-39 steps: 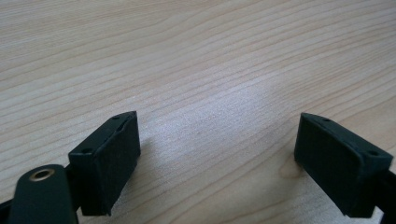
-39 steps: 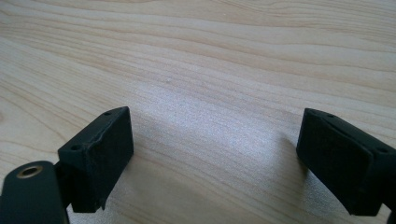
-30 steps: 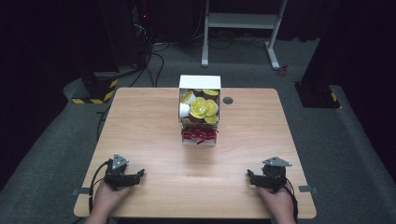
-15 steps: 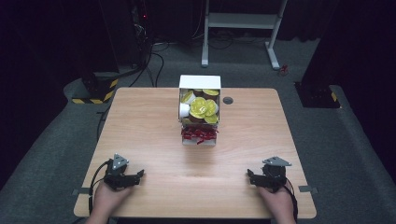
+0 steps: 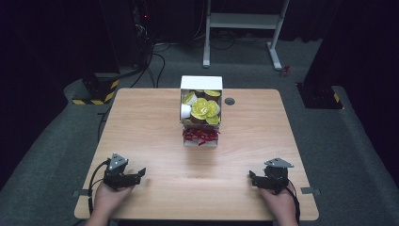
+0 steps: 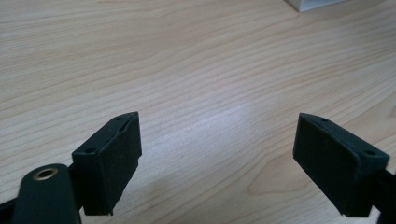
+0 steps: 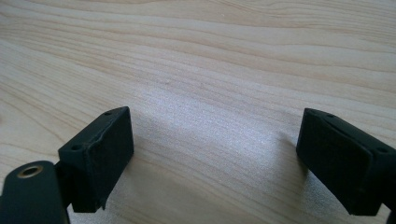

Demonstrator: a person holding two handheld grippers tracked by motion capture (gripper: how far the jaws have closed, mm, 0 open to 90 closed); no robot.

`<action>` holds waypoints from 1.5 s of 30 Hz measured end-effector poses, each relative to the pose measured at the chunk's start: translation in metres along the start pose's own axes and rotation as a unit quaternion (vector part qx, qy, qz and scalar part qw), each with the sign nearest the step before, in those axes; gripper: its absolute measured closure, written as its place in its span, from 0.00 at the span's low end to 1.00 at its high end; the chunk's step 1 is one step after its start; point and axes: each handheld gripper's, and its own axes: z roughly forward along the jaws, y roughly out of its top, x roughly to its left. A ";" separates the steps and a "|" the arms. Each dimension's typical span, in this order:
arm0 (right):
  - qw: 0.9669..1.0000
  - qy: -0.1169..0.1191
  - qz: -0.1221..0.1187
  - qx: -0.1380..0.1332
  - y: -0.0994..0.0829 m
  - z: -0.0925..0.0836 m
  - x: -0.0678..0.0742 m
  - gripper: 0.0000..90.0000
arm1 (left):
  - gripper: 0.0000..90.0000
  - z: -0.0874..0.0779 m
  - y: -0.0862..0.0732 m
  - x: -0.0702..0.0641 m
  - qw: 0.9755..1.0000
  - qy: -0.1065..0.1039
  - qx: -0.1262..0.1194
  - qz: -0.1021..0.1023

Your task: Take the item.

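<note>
one desk point(image 5: 155, 117). two hand-held grippers: the left hand-held gripper point(image 5: 137, 174) and the right hand-held gripper point(image 5: 253, 178), each with two black jaws set wide apart. one white box point(image 5: 201, 83) of yellow-topped cups, too crowded to count. one small clear tray point(image 5: 200, 142) of red pieces. one dark round cap point(image 5: 229, 101).

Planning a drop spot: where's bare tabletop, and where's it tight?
Bare wood: the wide strips left and right of the white box, and the near band between the left gripper and right gripper, both open and empty. Crowded: the centre-far strip, with the box, the red bundle at its front and a small dark disc.
</note>
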 end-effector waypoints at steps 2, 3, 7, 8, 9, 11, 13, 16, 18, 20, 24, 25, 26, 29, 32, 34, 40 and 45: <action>1.000 0.000 0.000 0.000 0.000 0.000 0.000 0.12 | 0.18 -0.002 0.003 0.000 1.000 0.001 0.002 0.009; 1.000 -0.001 0.001 0.000 0.000 0.000 0.000 0.12 | 0.18 -0.002 0.003 0.000 1.000 0.001 0.002 0.009; 1.000 -0.002 0.003 0.000 0.000 0.000 0.000 0.13 | 0.19 -0.004 0.008 0.004 1.000 -0.009 -0.010 -0.010; 1.000 -0.002 0.003 0.000 0.000 0.000 0.000 0.13 | 0.19 -0.004 0.008 0.004 1.000 -0.009 -0.010 -0.010; 1.000 -0.002 0.004 0.000 0.000 0.000 0.000 0.14 | 0.19 -0.003 0.010 0.003 1.000 -0.003 -0.020 -0.007; 1.000 -0.002 0.006 -0.001 0.000 -0.001 0.000 0.14 | 0.20 0.000 0.014 0.001 1.000 -0.004 -0.027 -0.013; 1.000 -0.005 0.006 -0.001 0.000 -0.001 0.000 0.14 | 0.20 0.001 0.020 -0.001 0.999 -0.011 -0.032 -0.019; 1.000 -0.008 0.008 -0.002 -0.001 -0.001 0.000 0.14 | 0.20 0.000 0.028 -0.005 0.999 -0.013 -0.036 -0.010; 1.000 -0.005 0.004 -0.001 -0.002 -0.002 -0.001 0.14 | 0.20 -0.002 0.035 -0.008 0.999 -0.012 -0.039 -0.005; 1.000 -0.004 0.005 -0.001 -0.002 -0.002 -0.001 0.14 | 0.21 -0.003 0.042 -0.012 0.999 -0.017 -0.040 0.000; 1.000 -0.004 0.003 -0.002 -0.002 -0.002 -0.001 0.14 | 0.21 -0.009 0.054 -0.021 0.999 -0.014 -0.043 0.023; 1.000 -0.004 0.004 -0.001 -0.002 -0.002 -0.001 0.14 | 0.21 -0.010 0.057 -0.022 0.999 -0.016 -0.042 0.025; 1.000 -0.004 0.004 -0.001 -0.002 -0.002 -0.001 0.14 | 0.21 -0.011 0.058 -0.024 0.999 -0.017 -0.043 0.024; 1.000 -0.004 0.004 -0.001 -0.002 -0.002 -0.001 0.14 | 0.21 -0.012 0.064 -0.030 0.998 -0.020 -0.047 0.032; 1.000 -0.004 0.003 -0.001 -0.002 -0.002 -0.001 0.14 | 0.21 -0.013 0.070 -0.037 0.998 -0.019 -0.045 0.036; 1.000 -0.003 0.006 -0.001 -0.002 -0.002 0.000 0.14 | 0.21 -0.014 0.074 -0.039 0.998 -0.021 -0.046 0.040; 1.000 -0.003 0.004 -0.002 -0.002 -0.002 0.000 0.14 | 0.21 -0.019 0.086 -0.045 0.997 -0.032 -0.060 0.043; 1.000 0.001 -0.003 -0.001 -0.002 -0.002 0.000 0.14 | 0.21 -0.019 0.095 -0.050 0.996 -0.043 -0.066 0.043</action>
